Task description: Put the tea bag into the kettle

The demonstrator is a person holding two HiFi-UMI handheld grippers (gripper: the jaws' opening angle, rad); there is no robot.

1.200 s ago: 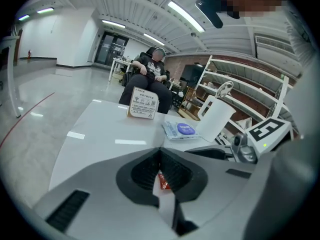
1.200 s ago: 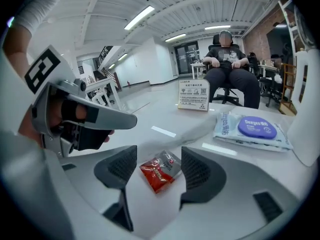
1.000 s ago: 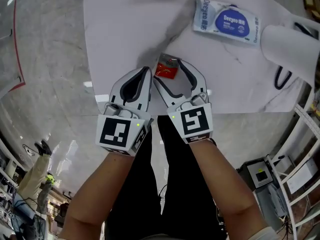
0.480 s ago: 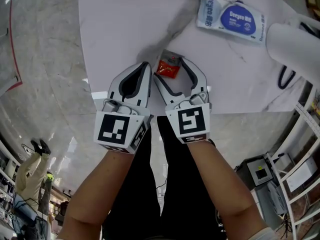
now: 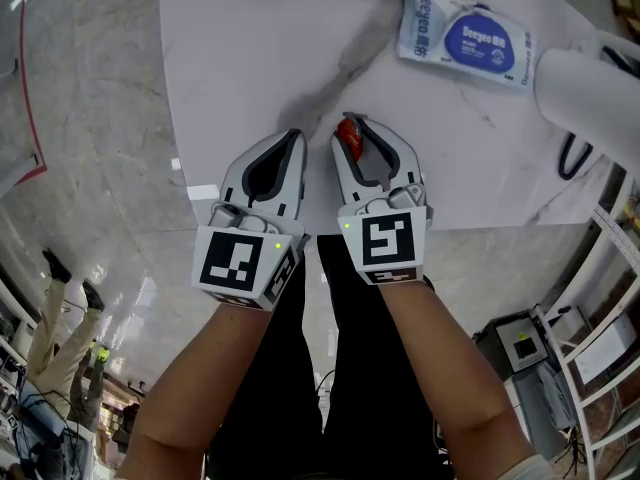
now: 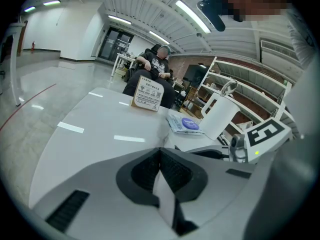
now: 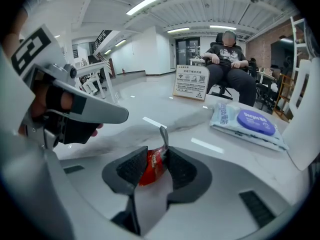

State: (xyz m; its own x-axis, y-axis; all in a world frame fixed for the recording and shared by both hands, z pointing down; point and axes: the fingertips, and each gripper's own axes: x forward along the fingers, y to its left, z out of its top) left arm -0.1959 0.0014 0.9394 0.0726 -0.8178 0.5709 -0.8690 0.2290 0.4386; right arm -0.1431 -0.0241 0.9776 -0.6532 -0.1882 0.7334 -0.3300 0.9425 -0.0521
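A red tea bag sachet (image 5: pixel 347 135) stands on edge on the white marble table (image 5: pixel 250 58), near its front edge. My right gripper (image 5: pixel 362 128) has its jaws closing on it, and in the right gripper view both pads touch the crumpled sachet (image 7: pixel 150 169), whose silver top sticks up. My left gripper (image 5: pixel 290 140) rests just to the left with jaws shut and empty, as the left gripper view (image 6: pixel 160 151) also shows. The white kettle (image 5: pixel 590 88) stands at the table's right edge, with a black cord beside it.
A blue-and-white pack of wet wipes (image 5: pixel 465 38) lies at the back right, next to the kettle. A small sign card (image 7: pixel 191 82) stands at the far side of the table. A person sits in a chair beyond it. Shelving stands to the right.
The right gripper's jaws, wide apart around the flat sachet before, have drawn in on it, and the sachet now stands on edge between them. The left gripper has hardly moved.
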